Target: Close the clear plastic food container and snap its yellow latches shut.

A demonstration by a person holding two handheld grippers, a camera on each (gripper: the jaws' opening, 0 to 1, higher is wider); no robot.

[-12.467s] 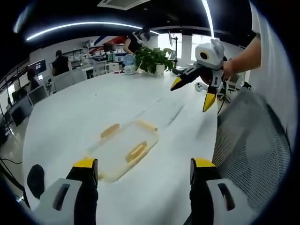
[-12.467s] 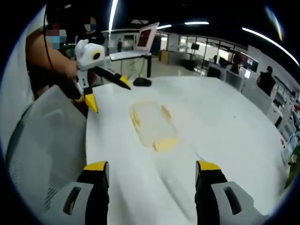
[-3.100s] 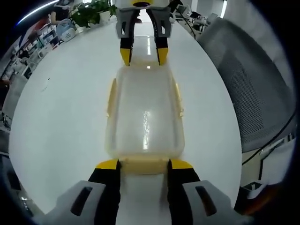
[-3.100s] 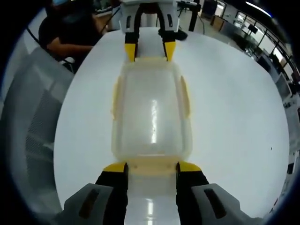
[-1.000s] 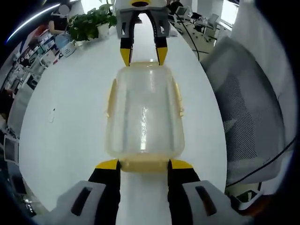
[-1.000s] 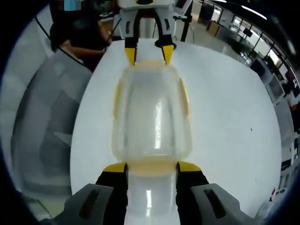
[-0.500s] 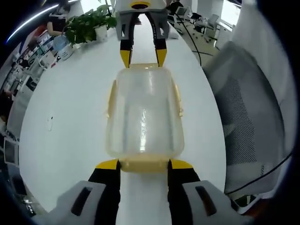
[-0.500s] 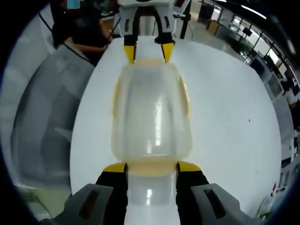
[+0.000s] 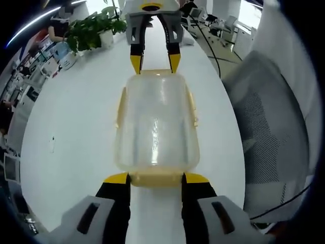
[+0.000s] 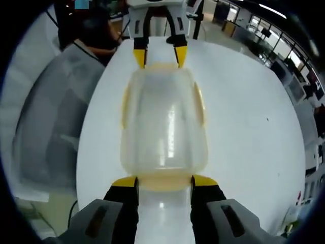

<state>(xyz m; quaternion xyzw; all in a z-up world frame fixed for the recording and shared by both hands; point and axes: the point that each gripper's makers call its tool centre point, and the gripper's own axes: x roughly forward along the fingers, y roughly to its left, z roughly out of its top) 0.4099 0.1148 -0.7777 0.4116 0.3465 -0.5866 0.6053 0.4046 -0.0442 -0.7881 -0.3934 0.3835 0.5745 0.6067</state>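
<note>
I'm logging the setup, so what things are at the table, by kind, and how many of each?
Clear container: 1
Yellow latches: 4
Tools, left and right: 2
Potted plant: 1
Mesh chair: 1
Total: 9

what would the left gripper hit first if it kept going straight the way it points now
Probably nothing new: the left gripper already has its fingers at the near end of the clear container, so pushing on would drive into it.
</note>
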